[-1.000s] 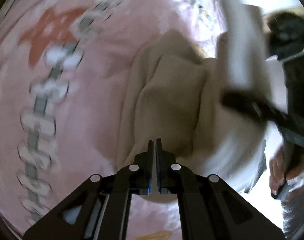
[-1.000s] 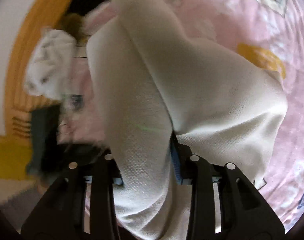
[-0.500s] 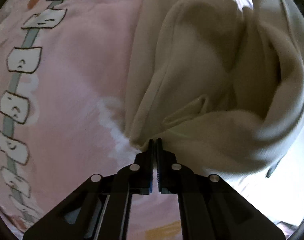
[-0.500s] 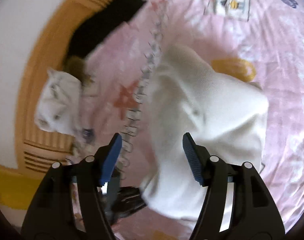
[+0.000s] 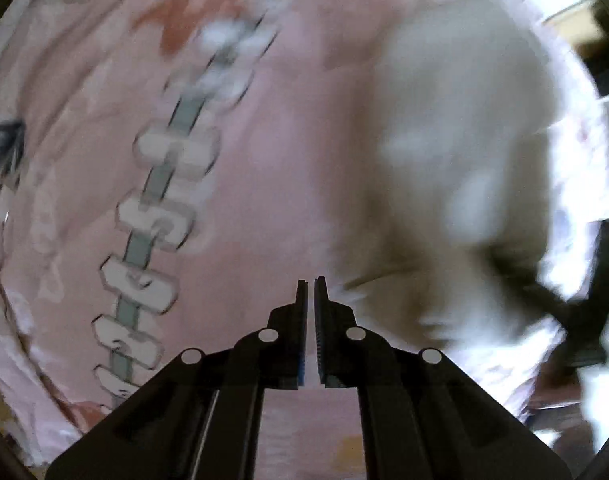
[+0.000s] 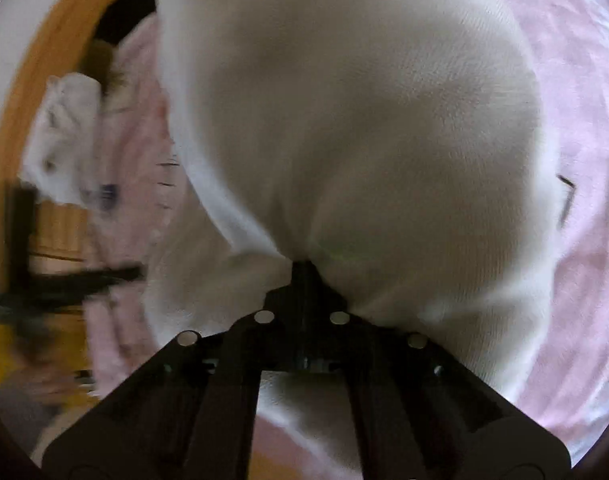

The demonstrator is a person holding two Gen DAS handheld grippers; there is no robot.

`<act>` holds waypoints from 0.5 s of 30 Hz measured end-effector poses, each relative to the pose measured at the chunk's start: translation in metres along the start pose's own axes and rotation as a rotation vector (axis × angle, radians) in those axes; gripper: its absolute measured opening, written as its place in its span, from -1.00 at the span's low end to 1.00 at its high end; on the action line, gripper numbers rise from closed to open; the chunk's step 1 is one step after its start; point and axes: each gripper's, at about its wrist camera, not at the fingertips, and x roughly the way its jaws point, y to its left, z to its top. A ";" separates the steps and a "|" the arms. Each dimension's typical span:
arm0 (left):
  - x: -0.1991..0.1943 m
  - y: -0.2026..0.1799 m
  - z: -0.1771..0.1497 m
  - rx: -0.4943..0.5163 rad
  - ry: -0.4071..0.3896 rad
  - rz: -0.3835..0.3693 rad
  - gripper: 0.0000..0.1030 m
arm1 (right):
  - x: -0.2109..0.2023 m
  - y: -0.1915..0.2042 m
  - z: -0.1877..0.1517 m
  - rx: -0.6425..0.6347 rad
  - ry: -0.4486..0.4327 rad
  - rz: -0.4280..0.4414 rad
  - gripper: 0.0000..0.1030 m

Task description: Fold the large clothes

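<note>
A large cream knit garment (image 6: 364, 120) lies heaped on a pink printed bedsheet (image 5: 264, 220). In the right wrist view the garment fills most of the picture. My right gripper (image 6: 302, 266) has its jaws closing tight on a pinch of this fabric, which bunches around the fingertips. In the left wrist view the garment (image 5: 444, 160) appears blurred on the right. My left gripper (image 5: 310, 280) hangs over bare sheet just left of the garment's edge, jaws nearly touching with nothing between them.
A wooden bed frame (image 6: 36, 80) curves along the left of the right wrist view, with a white bundle (image 6: 64, 140) beside it. A printed grey-and-white strip (image 5: 160, 208) runs down the sheet. A dark blurred shape (image 5: 564, 300) crosses the left wrist view's right side.
The right gripper opened wide above the garment, then came down and closed on its fabric. The left gripper, which was shut at the garment's edge, has slid left onto bare sheet.
</note>
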 end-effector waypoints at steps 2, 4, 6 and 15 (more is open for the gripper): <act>-0.020 -0.029 0.008 0.013 -0.037 -0.069 -0.90 | -0.005 0.001 0.006 0.037 -0.027 0.013 -1.00; -0.030 -0.061 0.013 0.017 -0.057 -0.123 -0.89 | -0.015 -0.001 0.006 0.069 -0.036 0.069 -1.00; -0.027 -0.078 0.005 0.021 -0.047 -0.158 -0.89 | -0.043 -0.007 0.009 0.103 -0.067 0.151 -1.00; 0.060 -0.101 0.005 -0.038 0.056 -0.145 -0.89 | -0.113 -0.026 0.125 0.015 -0.198 0.197 -0.93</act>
